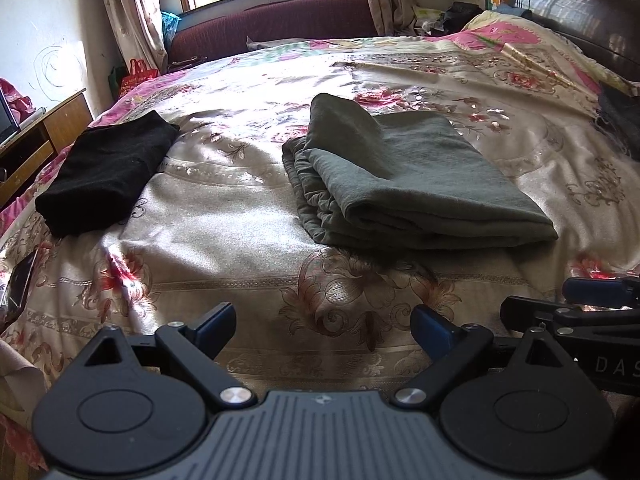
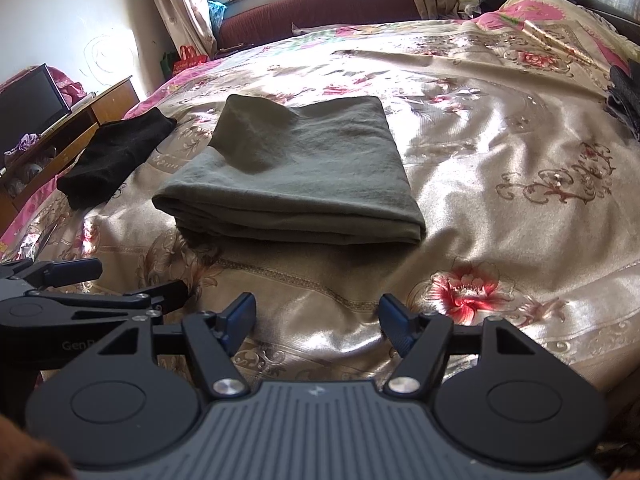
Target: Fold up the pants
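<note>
Folded pants (image 1: 416, 184) lie on the bed (image 1: 240, 240), ahead of both grippers. Left gripper (image 1: 323, 326) fingers apart, empty. Right gripper (image 2: 318, 318) fingers apart, empty.

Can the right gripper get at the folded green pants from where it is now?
Probably yes. The right gripper is open and empty, and only bare bedspread lies between it and the folded green pants.
</note>
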